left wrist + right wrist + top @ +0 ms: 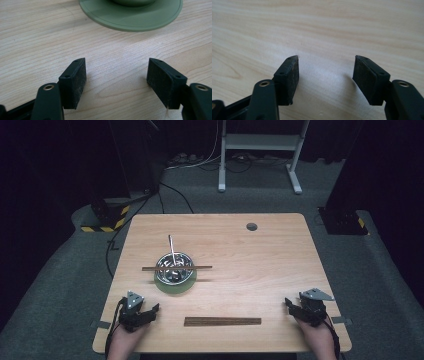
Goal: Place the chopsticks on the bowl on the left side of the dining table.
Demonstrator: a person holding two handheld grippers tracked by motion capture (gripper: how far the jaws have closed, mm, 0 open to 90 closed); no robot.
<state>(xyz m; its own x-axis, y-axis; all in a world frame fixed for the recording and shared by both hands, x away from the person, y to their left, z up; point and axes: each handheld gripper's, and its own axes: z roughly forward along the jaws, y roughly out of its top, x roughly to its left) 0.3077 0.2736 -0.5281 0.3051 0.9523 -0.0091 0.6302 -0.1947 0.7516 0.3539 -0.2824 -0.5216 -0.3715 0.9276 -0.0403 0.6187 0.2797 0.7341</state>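
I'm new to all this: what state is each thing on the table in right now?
Left gripper: open, empty.
Right gripper: open, empty.
Metal bowl: upright on the green plate.
Chopsticks: lying across the bowl's rim.
Spoon: leaning in the bowl.
Wooden strip: lying flat.

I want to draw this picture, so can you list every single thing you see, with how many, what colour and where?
Wooden table: one, light brown, middle.
Round green plate: one, green, table's left-middle.
Shiny metal bowl: one, silver, on the plate.
Thin metal utensil handle: one, silver, leaning in the bowl.
Dark brown stick: one, lying across the bowl.
Flat dark wooden strip: one, brown, table's near edge.
White metal stand: one, floor behind the table.
Left gripper: one, black, near-left, jaws open, nothing between.
Right gripper: one, black, near-right, jaws open, nothing between.
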